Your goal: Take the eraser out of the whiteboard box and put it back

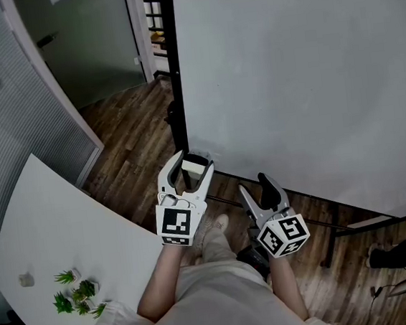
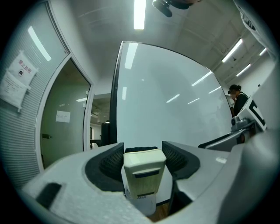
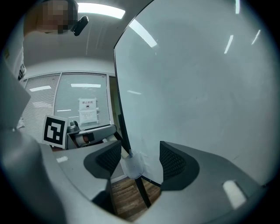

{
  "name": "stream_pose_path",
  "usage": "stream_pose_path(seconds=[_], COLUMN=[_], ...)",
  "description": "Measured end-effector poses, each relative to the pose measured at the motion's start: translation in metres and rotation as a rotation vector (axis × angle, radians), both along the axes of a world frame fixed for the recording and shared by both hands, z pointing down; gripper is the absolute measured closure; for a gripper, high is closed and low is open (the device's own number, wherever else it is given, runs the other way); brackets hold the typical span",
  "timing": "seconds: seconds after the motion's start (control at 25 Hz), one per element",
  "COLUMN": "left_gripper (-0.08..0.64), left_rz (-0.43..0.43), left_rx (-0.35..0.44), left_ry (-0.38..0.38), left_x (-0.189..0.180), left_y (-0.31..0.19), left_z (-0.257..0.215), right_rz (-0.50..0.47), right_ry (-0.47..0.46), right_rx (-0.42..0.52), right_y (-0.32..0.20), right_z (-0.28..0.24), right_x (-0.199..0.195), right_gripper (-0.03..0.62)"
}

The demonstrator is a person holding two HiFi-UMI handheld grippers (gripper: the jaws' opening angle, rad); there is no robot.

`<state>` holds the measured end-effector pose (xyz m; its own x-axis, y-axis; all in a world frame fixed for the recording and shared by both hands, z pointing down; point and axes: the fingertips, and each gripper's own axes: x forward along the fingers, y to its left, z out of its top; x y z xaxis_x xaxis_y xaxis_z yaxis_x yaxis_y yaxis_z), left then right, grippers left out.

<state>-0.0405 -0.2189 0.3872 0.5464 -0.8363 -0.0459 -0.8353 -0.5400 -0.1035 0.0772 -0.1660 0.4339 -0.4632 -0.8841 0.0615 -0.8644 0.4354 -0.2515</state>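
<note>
Gripping the upright eraser in my left tool, whiteboard box directly at 6 o'clock; right tool open, empty.

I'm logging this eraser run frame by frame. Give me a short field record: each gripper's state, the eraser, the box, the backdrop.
left gripper: jaws closed on the eraser
right gripper: jaws apart, holding nothing
eraser: cream block, upright between the left jaws
box: small pale box at the whiteboard's lower corner, just under the eraser
eraser clear of box: cannot tell
backdrop: whiteboard, blank
</note>
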Motion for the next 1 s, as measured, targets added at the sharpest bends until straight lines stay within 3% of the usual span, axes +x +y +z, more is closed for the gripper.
stream_pose_path(seconds=[1.0], left_gripper=[0.291], left_rz=[0.003], left_rx=[-0.046], left_ry=[-0.006], left_x=[0.0], left_y=[-0.017], left_z=[0.02], right_rz=[0.0], right_ry=[0.006], right_rx=[-0.021], right_y=[-0.013], right_z=[0.006], right_x=[0.0], right_gripper=[0.318])
